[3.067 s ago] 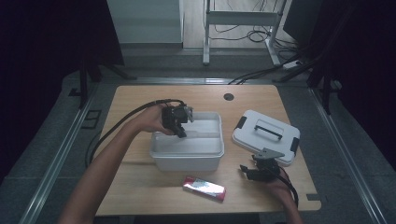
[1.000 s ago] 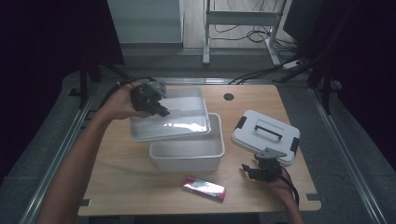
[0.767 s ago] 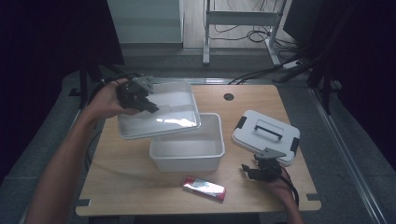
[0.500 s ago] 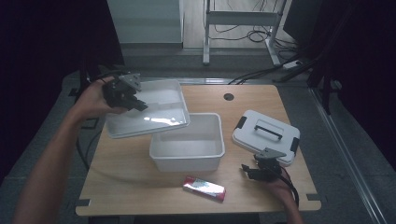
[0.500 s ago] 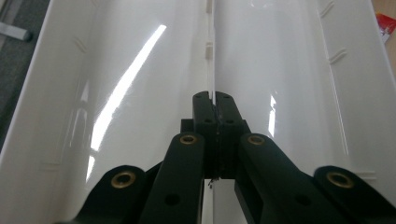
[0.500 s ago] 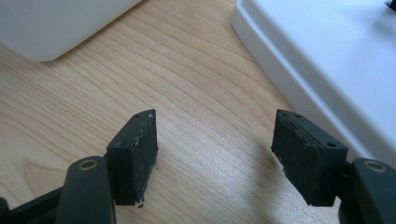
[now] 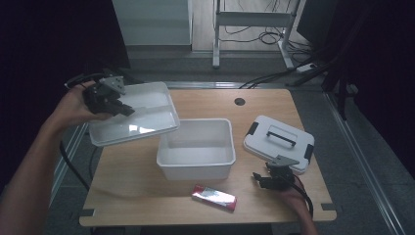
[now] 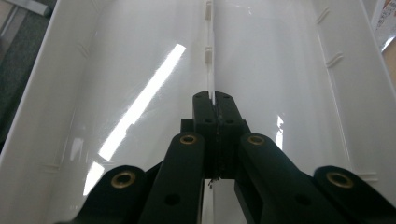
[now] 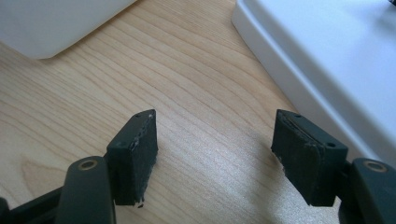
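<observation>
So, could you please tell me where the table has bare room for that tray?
The back of the table, beyond the white bin and lidded box, is bare, as is the left edge beneath the held tray. The front is crowded by the red packet and right gripper.

High view overlooks the table (image 7: pixel 274 105); both gripper views sit close above it.

Dim room, perhaps overhead glare

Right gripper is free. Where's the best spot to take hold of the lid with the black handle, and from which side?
Take the lid by its raised black handle, coming straight down from above. The lid lies flat on the table, so its rim offers little, while the bar stands proud with a gap beneath. The right gripper is open beside its near edge; turn the jaws across the bar.
</observation>
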Motion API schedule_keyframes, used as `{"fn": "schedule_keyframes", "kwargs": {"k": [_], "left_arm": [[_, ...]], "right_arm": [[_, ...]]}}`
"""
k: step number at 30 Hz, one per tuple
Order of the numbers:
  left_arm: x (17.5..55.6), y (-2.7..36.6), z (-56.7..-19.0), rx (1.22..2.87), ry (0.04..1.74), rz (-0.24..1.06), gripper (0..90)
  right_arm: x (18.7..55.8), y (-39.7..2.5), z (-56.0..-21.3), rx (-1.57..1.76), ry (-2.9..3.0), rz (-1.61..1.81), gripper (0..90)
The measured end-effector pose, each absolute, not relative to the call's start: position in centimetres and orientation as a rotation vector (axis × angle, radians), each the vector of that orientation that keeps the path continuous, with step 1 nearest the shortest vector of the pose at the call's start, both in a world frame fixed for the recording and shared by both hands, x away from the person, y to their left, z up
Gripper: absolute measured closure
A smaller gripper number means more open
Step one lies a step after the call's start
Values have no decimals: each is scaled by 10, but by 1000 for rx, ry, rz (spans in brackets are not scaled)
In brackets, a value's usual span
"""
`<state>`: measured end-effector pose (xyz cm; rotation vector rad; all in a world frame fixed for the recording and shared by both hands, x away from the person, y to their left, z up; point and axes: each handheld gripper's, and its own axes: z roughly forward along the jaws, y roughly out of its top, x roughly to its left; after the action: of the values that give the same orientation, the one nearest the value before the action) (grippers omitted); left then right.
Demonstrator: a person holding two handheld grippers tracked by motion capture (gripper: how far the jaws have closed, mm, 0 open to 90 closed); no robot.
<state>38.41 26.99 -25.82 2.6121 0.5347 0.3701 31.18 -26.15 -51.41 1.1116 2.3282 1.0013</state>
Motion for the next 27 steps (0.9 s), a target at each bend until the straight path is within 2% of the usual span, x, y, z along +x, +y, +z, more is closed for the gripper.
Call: {"fn": "schedule_keyframes", "kwargs": {"k": [18, 27], "left_arm": [[377, 334, -292, 2581, 724, 352, 899], [382, 343, -337, 2571, 773, 286, 899]], "right_arm": [[312, -261, -515, 1117, 2329, 1002, 316], [312, -261, -515, 1118, 2330, 1001, 316]]}}
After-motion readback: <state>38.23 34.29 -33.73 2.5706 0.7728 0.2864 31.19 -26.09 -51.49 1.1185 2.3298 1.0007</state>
